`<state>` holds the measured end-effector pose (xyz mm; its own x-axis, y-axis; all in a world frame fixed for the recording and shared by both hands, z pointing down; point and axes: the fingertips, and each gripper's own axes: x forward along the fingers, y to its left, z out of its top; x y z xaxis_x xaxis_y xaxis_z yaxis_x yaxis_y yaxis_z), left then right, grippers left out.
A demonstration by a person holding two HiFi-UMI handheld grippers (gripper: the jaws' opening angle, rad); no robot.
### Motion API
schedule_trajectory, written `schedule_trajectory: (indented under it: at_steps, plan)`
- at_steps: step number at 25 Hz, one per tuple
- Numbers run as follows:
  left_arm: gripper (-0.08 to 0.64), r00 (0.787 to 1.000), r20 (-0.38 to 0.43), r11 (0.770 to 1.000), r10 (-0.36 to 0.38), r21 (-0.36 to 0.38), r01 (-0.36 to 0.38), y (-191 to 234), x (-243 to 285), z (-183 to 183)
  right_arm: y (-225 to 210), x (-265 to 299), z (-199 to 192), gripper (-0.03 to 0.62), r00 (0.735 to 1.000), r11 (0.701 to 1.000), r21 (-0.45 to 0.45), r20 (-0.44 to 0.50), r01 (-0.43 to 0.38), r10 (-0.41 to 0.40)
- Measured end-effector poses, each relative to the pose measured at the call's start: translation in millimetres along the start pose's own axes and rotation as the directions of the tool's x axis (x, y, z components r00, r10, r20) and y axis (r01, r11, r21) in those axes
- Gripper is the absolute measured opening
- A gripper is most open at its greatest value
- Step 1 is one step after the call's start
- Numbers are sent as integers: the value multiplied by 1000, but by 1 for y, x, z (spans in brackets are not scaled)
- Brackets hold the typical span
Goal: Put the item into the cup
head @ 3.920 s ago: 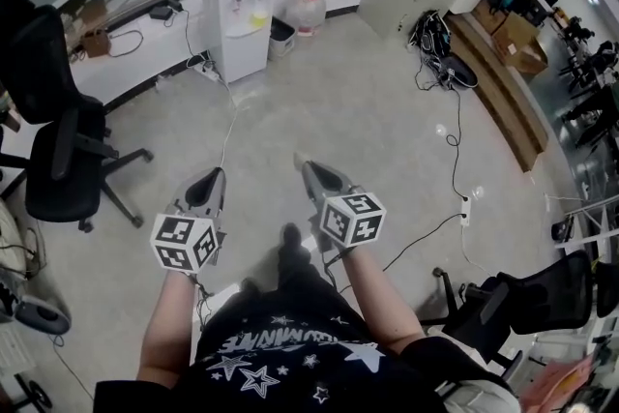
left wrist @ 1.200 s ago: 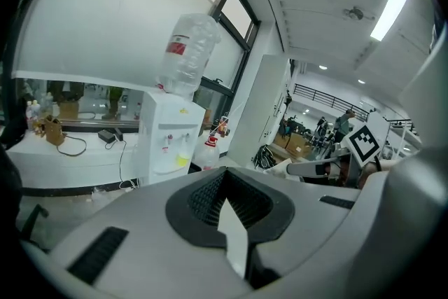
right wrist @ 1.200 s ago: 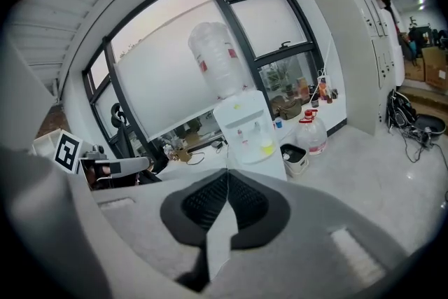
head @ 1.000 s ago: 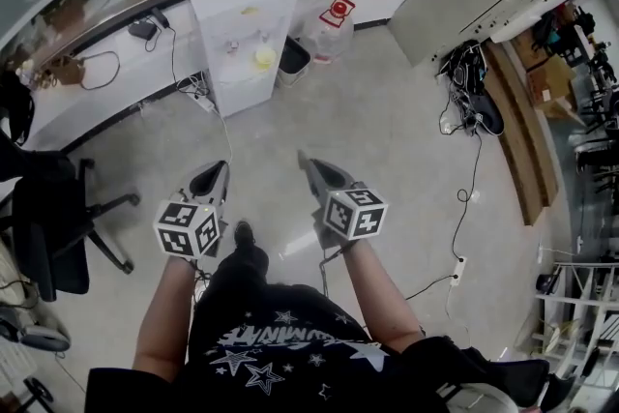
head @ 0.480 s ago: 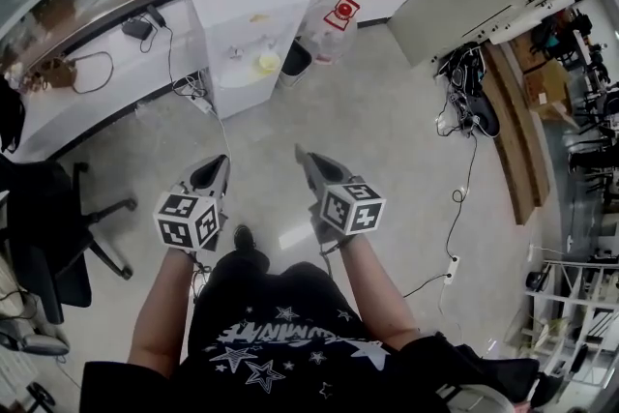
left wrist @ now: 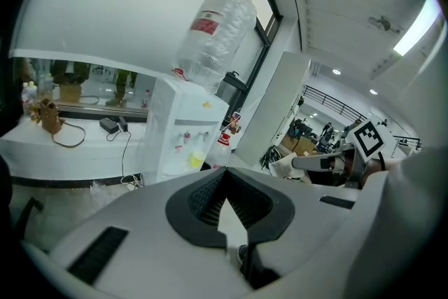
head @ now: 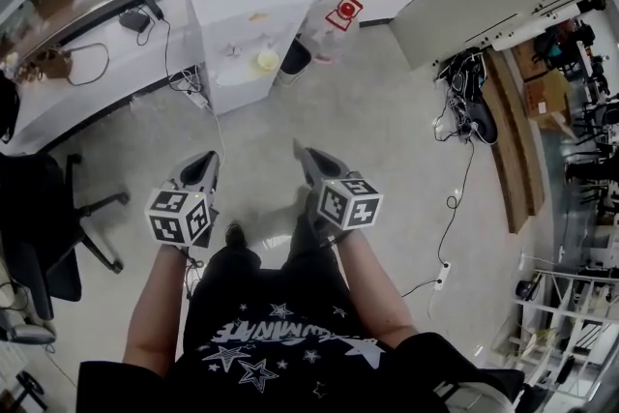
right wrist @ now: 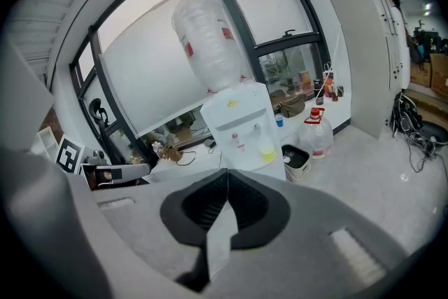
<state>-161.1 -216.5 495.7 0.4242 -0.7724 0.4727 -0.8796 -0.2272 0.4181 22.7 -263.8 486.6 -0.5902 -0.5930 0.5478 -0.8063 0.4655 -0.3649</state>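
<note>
A small yellow cup [head: 266, 61] sits in the tap recess of a white water dispenser [head: 247, 10] ahead of me; it shows in the left gripper view [left wrist: 198, 160] and the right gripper view [right wrist: 267, 149] too. No loose item is visible. My left gripper [head: 206, 160] and right gripper [head: 300, 150] hang side by side over the bare floor, well short of the dispenser. Both are shut, tips together, with nothing between them [left wrist: 225, 175] [right wrist: 227, 175]. The right gripper's marker cube [left wrist: 369, 138] shows at the edge of the left gripper view.
A black office chair [head: 48, 208] stands at the left. Beside the dispenser are a dark bin [head: 295, 56] and a large water bottle [head: 334, 24] on the floor. Cables and a power strip [head: 440, 276] lie to the right. A white counter [head: 77, 92] runs along the left wall.
The dispenser has drawn nearer and shifted in the head view as the person walks toward it. Both grippers stay shut and level, held in front of the body.
</note>
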Motion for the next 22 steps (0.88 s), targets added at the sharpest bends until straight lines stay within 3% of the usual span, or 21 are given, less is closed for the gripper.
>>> schedule_trajectory:
  at_steps: [7, 12, 22]
  plan:
    - [5, 991, 46, 992, 122, -36, -120, -5, 22, 13, -34, 37, 27, 2, 993, 993, -40, -25, -114, 113]
    - [5, 972, 68, 972, 225, -85, -219, -18, 52, 28, -66, 60, 58, 2, 974, 972, -76, -73, -222, 216]
    - [5, 924, 86, 921, 373, -152, -358, -40, 131, 44, -145, 101, 104, 2, 930, 923, -155, -161, -353, 329]
